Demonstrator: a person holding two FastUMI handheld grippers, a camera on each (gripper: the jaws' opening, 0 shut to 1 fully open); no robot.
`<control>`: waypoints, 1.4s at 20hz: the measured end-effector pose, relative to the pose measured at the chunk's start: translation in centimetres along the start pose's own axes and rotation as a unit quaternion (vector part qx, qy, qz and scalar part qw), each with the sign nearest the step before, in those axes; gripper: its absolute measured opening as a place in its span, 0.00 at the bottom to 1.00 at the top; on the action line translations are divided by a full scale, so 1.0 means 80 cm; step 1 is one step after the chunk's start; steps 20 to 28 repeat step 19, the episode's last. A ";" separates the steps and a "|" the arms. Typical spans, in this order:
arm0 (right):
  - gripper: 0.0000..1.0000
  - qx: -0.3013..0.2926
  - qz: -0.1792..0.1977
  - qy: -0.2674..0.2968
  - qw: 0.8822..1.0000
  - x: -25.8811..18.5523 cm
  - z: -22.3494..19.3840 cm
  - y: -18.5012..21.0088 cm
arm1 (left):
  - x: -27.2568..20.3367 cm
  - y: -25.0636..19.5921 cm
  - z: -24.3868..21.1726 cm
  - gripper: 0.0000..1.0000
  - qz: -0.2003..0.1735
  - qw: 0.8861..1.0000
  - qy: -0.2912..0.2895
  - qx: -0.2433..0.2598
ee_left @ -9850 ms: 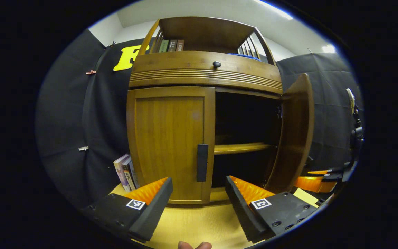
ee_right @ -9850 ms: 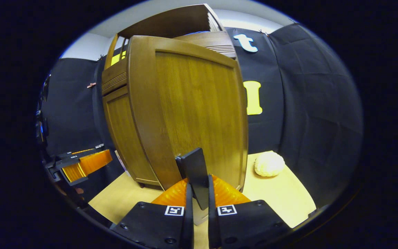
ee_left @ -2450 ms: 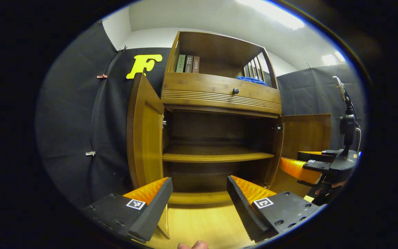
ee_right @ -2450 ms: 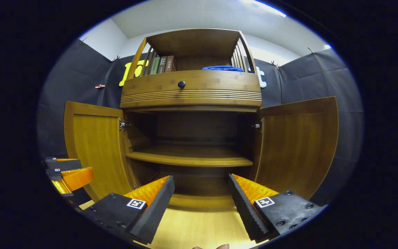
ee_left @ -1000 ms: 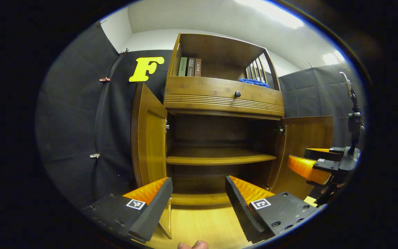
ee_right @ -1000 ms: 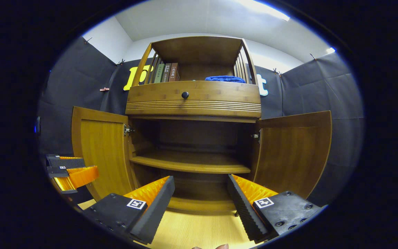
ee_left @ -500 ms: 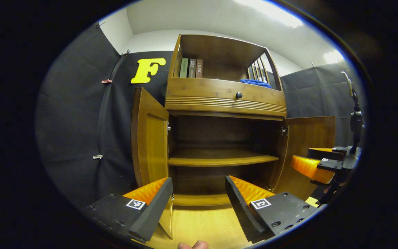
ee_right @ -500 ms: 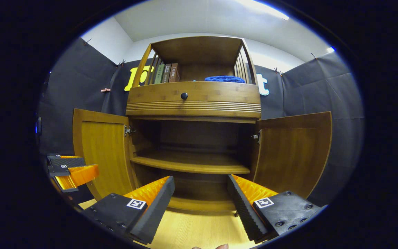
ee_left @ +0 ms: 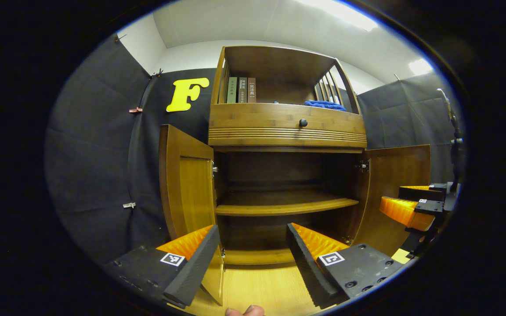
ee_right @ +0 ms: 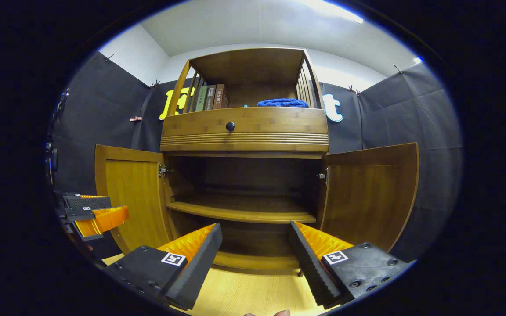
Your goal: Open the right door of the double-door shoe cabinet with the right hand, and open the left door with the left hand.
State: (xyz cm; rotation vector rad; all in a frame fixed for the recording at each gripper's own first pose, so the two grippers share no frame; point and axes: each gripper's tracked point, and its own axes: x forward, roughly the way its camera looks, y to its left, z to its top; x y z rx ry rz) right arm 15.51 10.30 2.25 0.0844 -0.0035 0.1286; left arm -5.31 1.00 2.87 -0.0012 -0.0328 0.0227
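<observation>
Both doors of your shoe cabinet stand swung out: the left door to the left, the right door to the right, with the inner shelf bare between them. Your right gripper hangs near the cabinet's foot, fingers spread wide and gripping nothing. Your left gripper is likewise spread wide and holds nothing, just beside the left door's lower edge (whether it touches, I cannot tell). Up top sit books at the left and a blue cloth at the right, above the drawer knob.
</observation>
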 end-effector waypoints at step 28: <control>0.98 0.030 0.060 0.012 0.998 0.012 -0.010 -0.019 | 0.005 -0.024 0.010 0.93 0.051 0.999 0.001 -0.005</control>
